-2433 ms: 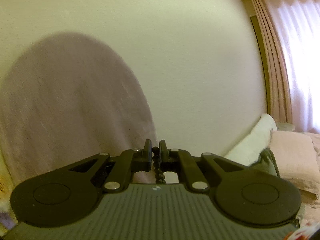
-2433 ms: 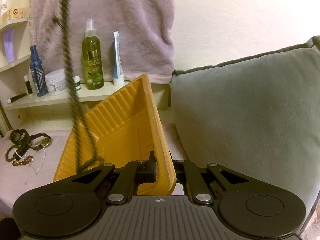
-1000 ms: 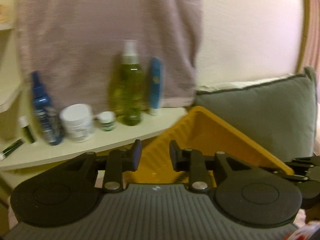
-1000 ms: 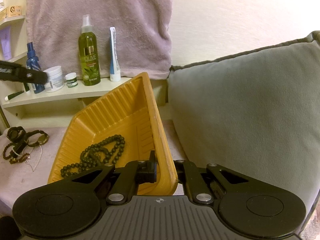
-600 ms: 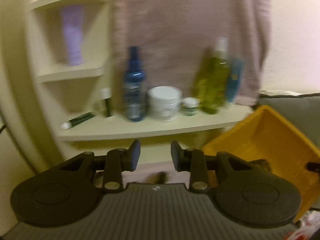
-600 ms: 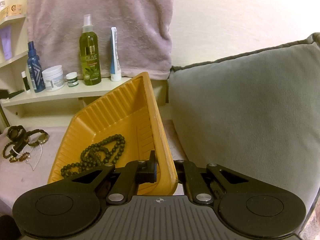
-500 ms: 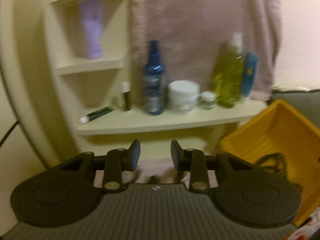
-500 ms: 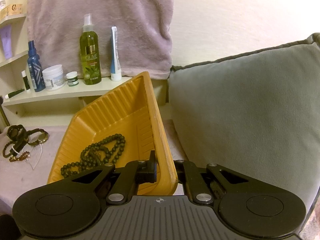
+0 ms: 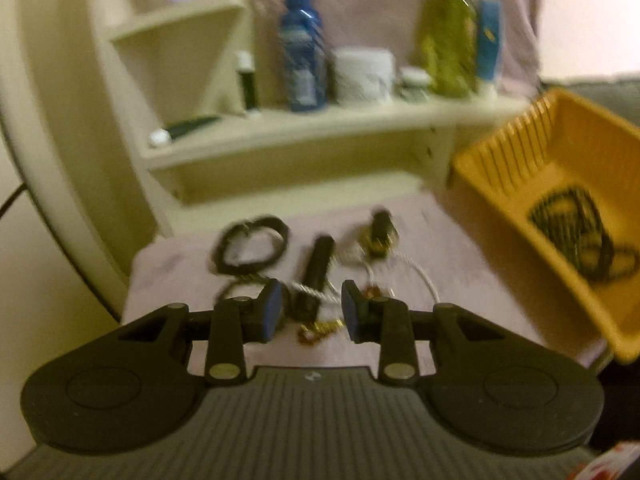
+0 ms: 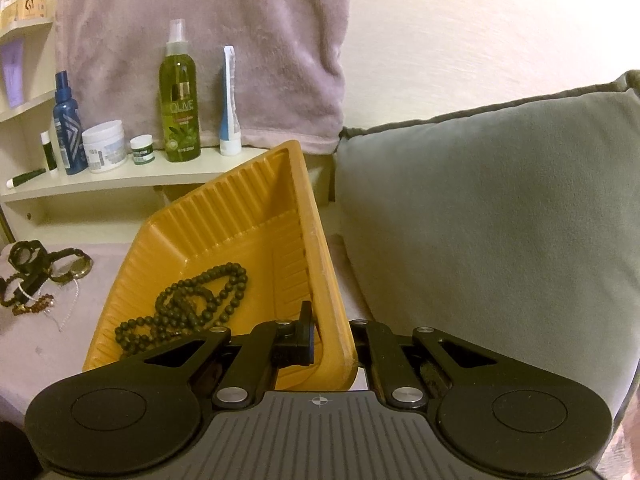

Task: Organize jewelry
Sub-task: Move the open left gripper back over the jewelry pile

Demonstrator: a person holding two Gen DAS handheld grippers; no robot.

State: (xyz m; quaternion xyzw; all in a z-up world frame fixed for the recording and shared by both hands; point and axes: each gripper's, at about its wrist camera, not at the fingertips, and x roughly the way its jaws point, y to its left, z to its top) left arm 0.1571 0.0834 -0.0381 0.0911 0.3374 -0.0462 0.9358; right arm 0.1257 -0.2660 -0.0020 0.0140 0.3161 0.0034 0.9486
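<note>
My left gripper (image 9: 310,312) is open above a pile of jewelry on a pinkish cloth (image 9: 460,240). The pile holds a black bracelet (image 9: 252,248), a dark watch strap (image 9: 316,268), a gold-toned watch (image 9: 380,232), a thin white chain (image 9: 416,276) and amber beads (image 9: 320,330). Nothing is pressed between its pads. My right gripper (image 10: 330,338) is shut on the right wall of a yellow tray (image 10: 316,240), which is tilted up. A dark bead necklace (image 10: 188,304) lies inside the tray (image 9: 500,176), and the same necklace (image 9: 576,240) shows blurred in the left wrist view.
A cream shelf (image 10: 120,180) behind the cloth carries a green spray bottle (image 10: 180,112), a blue bottle (image 10: 68,128), a white jar (image 10: 104,150) and a tube (image 10: 229,112). A grey cushion (image 10: 500,220) stands right of the tray. A mauve towel (image 10: 200,32) hangs behind.
The left gripper let the bead necklace go into the tray, then swung left and down from the shelf to the jewelry pile. The right gripper and tray have kept still.
</note>
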